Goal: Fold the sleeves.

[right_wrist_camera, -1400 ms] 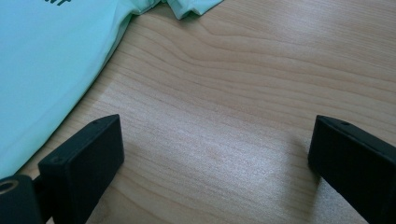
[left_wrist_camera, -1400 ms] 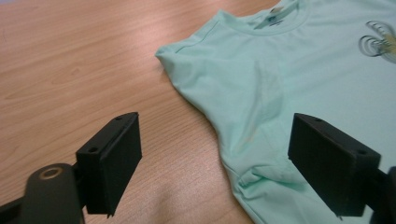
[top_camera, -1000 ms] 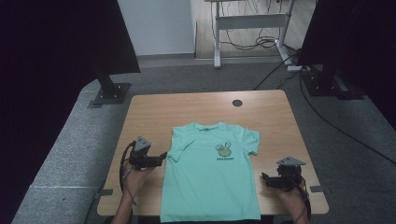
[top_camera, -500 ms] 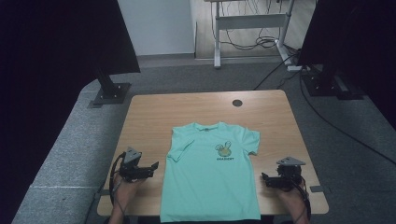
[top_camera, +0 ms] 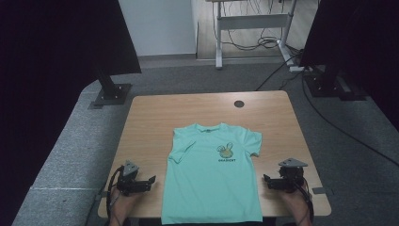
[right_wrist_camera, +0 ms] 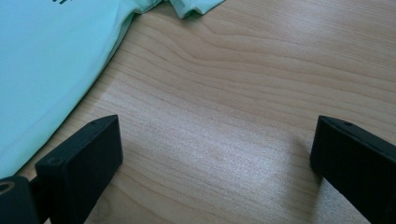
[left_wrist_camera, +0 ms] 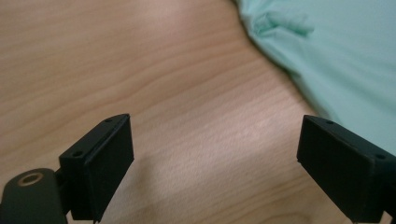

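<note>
- While the shirt (top_camera: 214, 176) lay flat mid-table (top_camera: 155, 122), the left gripper (top_camera: 151, 181) and right gripper (top_camera: 266, 181) flanked it, jaws spread, empty.
- Soft, light cloth; likely best pinched at hem corners.

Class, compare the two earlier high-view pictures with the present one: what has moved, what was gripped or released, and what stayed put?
The left gripper has drawn back from the T-shirt's left sleeve toward the near table edge and now sits beside the shirt's lower left side, jaws open with only bare table between them. Nothing was taken hold of. The T-shirt lies flat as before, and the right gripper has stayed in place, open.
</note>
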A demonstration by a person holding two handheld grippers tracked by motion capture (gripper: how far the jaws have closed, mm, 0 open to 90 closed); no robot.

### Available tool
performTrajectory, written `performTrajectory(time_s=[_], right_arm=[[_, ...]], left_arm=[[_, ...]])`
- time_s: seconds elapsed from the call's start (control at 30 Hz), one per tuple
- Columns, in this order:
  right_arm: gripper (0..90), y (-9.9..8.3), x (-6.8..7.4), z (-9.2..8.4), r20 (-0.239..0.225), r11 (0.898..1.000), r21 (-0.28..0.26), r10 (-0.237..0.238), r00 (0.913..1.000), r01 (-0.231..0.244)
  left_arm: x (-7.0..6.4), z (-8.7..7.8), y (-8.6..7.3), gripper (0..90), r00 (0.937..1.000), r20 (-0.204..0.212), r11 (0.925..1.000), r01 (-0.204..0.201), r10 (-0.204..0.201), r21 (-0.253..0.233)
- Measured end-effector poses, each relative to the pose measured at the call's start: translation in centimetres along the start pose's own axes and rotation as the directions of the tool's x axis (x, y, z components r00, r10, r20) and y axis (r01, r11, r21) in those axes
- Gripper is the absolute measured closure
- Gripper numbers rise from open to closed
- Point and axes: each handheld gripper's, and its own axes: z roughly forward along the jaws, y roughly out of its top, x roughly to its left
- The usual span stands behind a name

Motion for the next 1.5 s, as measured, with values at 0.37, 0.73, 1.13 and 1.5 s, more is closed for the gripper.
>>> performTrajectory(time_s=[0.37, 0.73, 1.13, 1.5], right_arm=[[5.8, 0.0, 0.0, -0.1, -0.015, 1.000, -0.009, -0.012, 0.9998, 0.012], [2.5, 1.2, -0.2, 0.6, -0.034, 1.000, -0.007, 0.029, 0.9990, -0.029], [3.9, 4.1, -1.1, 1.5, -0.035, 0.997, -0.055, 0.049, 0.9982, -0.051], [8.7, 7.2, -1.7, 3.1, -0.046, 0.995, -0.092, 0.034, 0.9983, -0.038]], left_arm=[[0.2, 0.6, -0.5, 6.9, 0.9999, -0.008, 0.9998, 0.009, -0.009, 0.019], [0.1, 0.7, -0.5, 1.0, 0.9985, -0.039, 0.9986, 0.040, -0.039, 0.035], [0.1, 0.7, -0.4, 0.6, 0.9986, -0.037, 0.9986, 0.039, -0.038, 0.035], [0.1, 0.7, -0.4, 0.4, 0.9987, -0.036, 0.9987, 0.037, -0.036, 0.036]])
